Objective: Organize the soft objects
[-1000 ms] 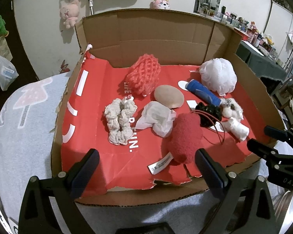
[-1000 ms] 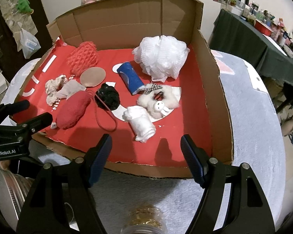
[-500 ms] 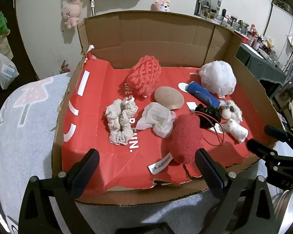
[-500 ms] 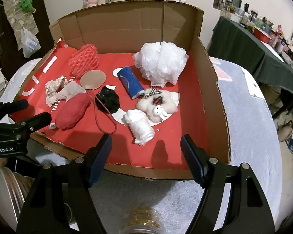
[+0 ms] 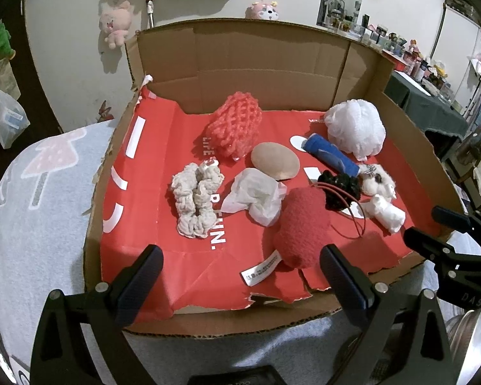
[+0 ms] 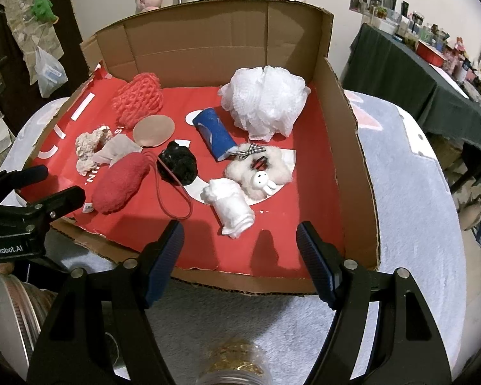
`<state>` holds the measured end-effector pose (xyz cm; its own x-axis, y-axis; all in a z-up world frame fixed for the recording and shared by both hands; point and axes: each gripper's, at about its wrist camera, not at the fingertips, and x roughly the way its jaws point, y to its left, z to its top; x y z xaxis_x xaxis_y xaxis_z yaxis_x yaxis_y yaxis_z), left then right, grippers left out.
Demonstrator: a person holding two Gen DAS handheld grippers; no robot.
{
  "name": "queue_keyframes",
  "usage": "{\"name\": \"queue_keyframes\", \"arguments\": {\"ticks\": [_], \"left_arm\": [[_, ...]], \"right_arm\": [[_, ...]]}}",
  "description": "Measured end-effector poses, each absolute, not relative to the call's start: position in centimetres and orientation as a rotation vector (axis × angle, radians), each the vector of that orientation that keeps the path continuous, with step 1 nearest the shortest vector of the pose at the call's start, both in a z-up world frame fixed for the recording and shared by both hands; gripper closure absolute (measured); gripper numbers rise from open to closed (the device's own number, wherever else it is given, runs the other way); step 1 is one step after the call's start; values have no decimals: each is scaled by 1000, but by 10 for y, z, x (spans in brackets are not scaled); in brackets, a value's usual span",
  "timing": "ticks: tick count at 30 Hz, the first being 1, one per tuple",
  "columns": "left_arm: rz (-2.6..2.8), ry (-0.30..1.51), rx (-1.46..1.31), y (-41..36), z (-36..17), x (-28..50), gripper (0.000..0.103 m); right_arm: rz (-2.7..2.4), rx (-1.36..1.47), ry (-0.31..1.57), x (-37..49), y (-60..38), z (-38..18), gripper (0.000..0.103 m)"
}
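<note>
Red plush pouch (image 5: pixel 303 226) lies just beyond the left tool (image 5: pixel 240 271); untouched.

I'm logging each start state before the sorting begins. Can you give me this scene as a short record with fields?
container: open cardboard box with red liner
items inside: white mesh pouf, blue roll, red fuzzy pouch, black scrunchie, coral knit piece, cream scrunchie, white rolled cloth
left gripper: open, empty, at the box's near edge
right gripper: open, empty, at the box's near edge
progress: nothing picked up yet
</note>
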<state>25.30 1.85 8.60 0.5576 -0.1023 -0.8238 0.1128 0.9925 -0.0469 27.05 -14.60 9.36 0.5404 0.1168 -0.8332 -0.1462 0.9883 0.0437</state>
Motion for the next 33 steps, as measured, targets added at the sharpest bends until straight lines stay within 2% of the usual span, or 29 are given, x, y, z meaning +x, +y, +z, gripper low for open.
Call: {"name": "queue_keyframes", "arguments": {"ticks": [33], "left_arm": [[-124,967,6,18,86,253,3]], "right_arm": [[154,-34,984,269,-146,93,31]]}}
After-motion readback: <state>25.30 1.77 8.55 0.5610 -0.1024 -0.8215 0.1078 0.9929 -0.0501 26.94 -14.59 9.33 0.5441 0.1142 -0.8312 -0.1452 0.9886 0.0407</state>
